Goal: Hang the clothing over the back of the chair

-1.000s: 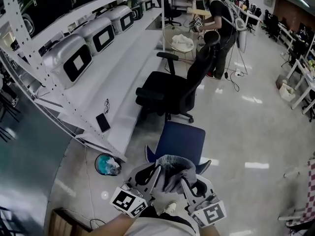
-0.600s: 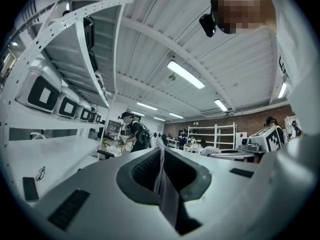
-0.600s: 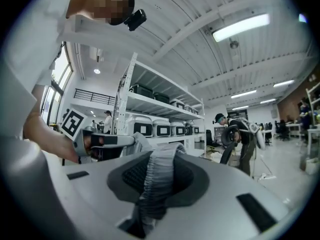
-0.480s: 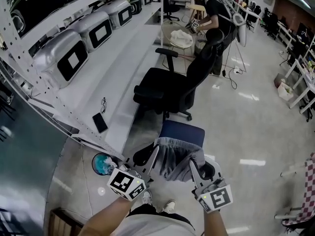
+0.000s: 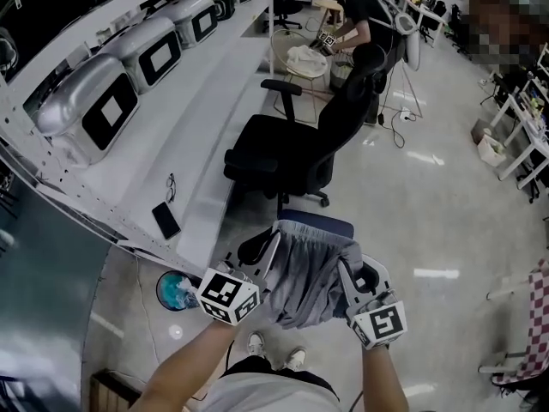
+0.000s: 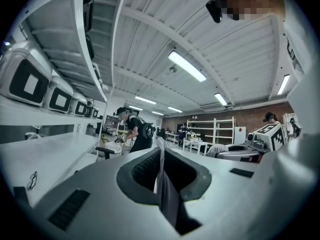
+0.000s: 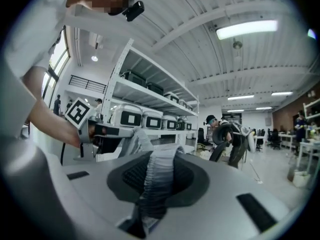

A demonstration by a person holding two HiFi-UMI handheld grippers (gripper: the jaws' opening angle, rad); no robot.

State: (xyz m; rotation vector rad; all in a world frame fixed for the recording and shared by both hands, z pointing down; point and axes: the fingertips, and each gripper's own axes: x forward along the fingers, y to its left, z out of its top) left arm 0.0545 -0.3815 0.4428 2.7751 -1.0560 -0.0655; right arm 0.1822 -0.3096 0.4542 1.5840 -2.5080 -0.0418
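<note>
A grey garment [image 5: 307, 269] with an elastic waistband hangs stretched between my two grippers at the bottom middle of the head view. My left gripper [image 5: 271, 245] is shut on its left edge, where a thin fold of cloth [image 6: 164, 181] runs between the jaws. My right gripper [image 5: 346, 269] is shut on the right edge, with bunched ribbed waistband [image 7: 157, 176] between the pads. Both point about level. A blue chair [image 5: 319, 221] stands just beyond and under the garment, and only a blue strip of it shows.
A black office chair [image 5: 292, 148] stands behind the blue one. A long white bench [image 5: 202, 127] at the left carries a phone [image 5: 165, 221] and glasses [image 5: 171, 187], with silver boxes [image 5: 90, 110] on the shelf above. A teal bin [image 5: 175, 289] sits on the floor. A person [image 5: 360, 11] works at the far end.
Both grippers have carried the garment forward over the blue chair. It went from a bunched lump to a sheet spread between them, now hiding most of the blue chair.
</note>
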